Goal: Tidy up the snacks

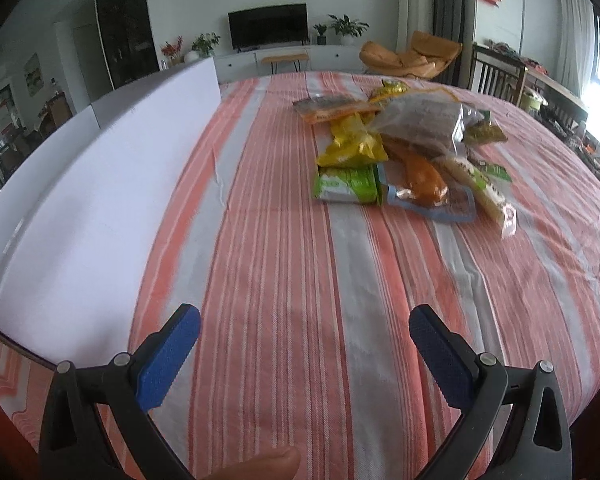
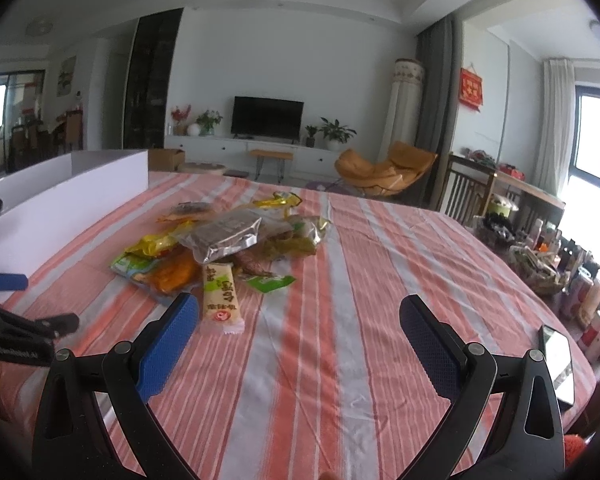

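Observation:
A pile of snack packets (image 1: 400,148) lies on the striped tablecloth, well ahead of my left gripper (image 1: 304,340), which is open and empty. The pile holds a yellow bag (image 1: 352,144), a green packet (image 1: 346,184), an orange packet (image 1: 420,176) and a silvery bag (image 1: 424,124). In the right wrist view the same pile (image 2: 220,248) lies ahead and left of my right gripper (image 2: 300,320), open and empty. A cream bar packet (image 2: 220,292) lies closest, just past its left finger. A white box (image 1: 100,184) stands on the table at the left.
The white box also shows in the right wrist view (image 2: 68,204), with my left gripper (image 2: 24,304) in front of it. A phone (image 2: 558,360) lies near the table's right edge. Bottles and clutter (image 2: 540,264) stand off the right side. The striped tablecloth (image 1: 300,264) covers the table.

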Available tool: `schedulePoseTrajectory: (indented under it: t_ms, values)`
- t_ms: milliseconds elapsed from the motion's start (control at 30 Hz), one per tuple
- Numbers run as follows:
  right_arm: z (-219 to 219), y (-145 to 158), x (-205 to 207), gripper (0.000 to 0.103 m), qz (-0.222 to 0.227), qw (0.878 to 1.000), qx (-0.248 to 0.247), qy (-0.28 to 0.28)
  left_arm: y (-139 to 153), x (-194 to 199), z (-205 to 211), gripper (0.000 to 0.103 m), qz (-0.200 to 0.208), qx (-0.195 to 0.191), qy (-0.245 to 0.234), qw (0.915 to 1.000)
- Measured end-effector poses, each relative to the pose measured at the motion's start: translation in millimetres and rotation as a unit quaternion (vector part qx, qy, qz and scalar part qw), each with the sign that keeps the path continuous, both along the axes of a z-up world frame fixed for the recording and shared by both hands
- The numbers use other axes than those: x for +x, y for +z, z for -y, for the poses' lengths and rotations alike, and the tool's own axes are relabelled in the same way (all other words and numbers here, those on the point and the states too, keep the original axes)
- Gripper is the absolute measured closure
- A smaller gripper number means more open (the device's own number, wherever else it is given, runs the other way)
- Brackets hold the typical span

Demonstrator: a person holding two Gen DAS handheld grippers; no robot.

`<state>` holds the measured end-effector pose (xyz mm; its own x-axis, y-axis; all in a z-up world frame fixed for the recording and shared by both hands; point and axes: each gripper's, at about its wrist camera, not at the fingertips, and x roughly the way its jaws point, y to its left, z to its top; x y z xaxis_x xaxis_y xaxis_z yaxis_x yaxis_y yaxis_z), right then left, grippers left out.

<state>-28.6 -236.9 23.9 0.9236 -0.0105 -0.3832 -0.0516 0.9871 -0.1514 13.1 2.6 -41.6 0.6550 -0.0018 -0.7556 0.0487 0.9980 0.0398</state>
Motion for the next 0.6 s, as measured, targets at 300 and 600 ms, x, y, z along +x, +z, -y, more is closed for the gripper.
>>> schedulePoseTrajectory:
  t_ms: [300,600]
  values:
    - [0,-6,72,0.002,-0.141,0.985,0.061,0.074,-14,6,-1,0.000,-0.036,-0.001,-0.008,0.9993]
    - [-23,-43,172,0.003,-0.330,0.931,0.075,0.134,-17,8,-7,0.000,-0.042,-0.021,-0.017,0.9987]
